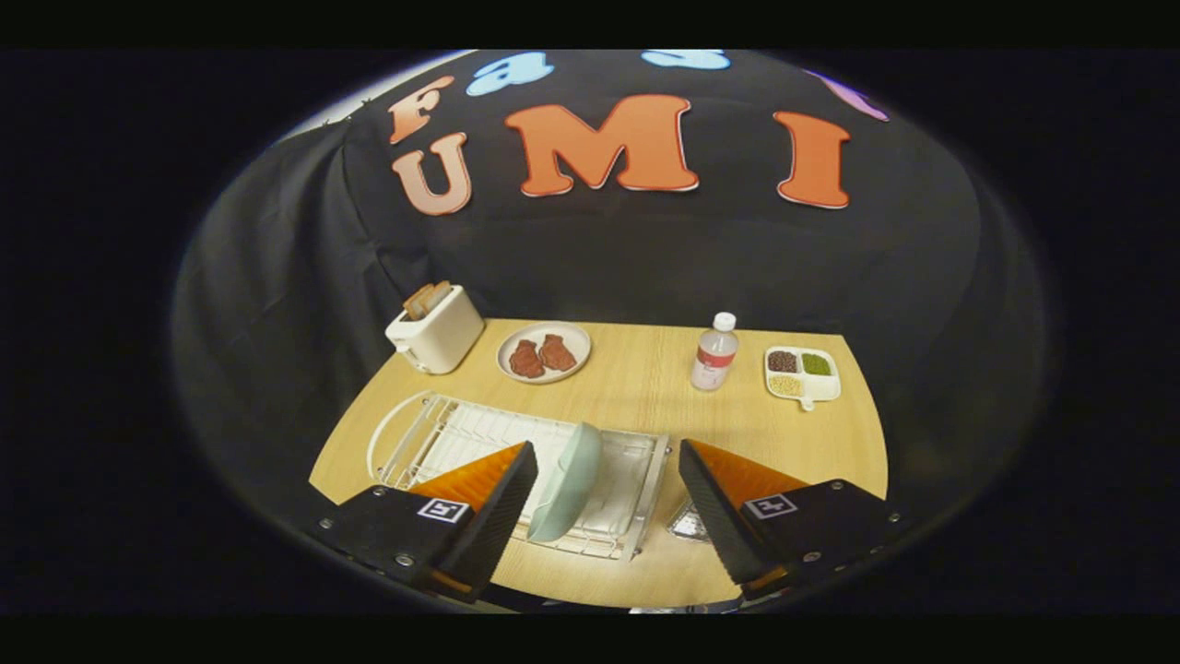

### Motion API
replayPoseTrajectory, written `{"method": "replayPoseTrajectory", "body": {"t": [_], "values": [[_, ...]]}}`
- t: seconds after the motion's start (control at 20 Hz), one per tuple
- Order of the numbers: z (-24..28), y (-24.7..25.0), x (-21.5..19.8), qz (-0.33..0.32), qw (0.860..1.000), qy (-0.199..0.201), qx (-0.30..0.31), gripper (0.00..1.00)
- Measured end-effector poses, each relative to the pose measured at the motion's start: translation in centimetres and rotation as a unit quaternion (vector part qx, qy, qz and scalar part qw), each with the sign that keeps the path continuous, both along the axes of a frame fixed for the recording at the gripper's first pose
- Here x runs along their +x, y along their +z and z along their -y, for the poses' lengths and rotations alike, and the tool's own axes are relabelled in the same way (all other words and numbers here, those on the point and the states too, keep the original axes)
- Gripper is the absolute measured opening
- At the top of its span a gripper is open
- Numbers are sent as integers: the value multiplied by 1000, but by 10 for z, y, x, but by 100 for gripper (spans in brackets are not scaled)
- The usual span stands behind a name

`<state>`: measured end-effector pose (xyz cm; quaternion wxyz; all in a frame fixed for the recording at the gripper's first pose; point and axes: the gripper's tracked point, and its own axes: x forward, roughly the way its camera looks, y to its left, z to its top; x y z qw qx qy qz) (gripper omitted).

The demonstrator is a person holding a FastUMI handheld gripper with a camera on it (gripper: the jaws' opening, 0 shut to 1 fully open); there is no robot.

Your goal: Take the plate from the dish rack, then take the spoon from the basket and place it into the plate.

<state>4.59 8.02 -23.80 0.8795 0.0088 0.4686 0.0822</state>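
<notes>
Two fingers: the gripper (608,480) has its black, orange-backed fingers (502,503) spread wide, pressing on nothing, above the near part of the table.
Plate: a pale green plate (567,480) stands on edge in the dish rack, tilted a little to the right; it sits in the gap between the fingers, closer to the left one and touching neither as far as can be seen.
Dish rack: a white wire dish rack (433,438) lies on the near left of the table, its rounded end to the left; the left finger covers its near corner.
Basket: a small part of a metal mesh basket (687,524) shows just right of the rack, beside the right finger; whether the spoon lies in it cannot be told.
Table: a light wooden table (645,383) holds everything, with the black cloth wall beyond it.
Toaster: a white toaster (435,329) stands at the far left corner with slices of bread sticking up out of it.
Meat dish: a round white dish (544,351) with two brown pieces of meat sits just right of the toaster, on the far side.
Bottle: a clear bottle (714,352) with a white cap and a red label stands upright, far right of centre.
Tray: a white divided tray (802,374) lies just right of the bottle, holding dark, green and yellowish grains in separate compartments.
</notes>
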Motion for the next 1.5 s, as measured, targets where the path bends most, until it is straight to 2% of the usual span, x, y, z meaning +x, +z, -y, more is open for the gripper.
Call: {"method": "replayPoseTrajectory", "body": {"t": [0.35, 0.75, 0.95, 1.15, 1.5], "values": [[-17, -51, 5, -90, 996, 8, -12, 84], [-29, -107, -4, -195, 980, 0, -29, 71], [-37, -126, -19, -237, 971, -1, -43, 56], [-47, -137, -25, -247, 968, -7, -50, 44], [-39, -132, -19, -240, 966, -52, -79, 35]]}}
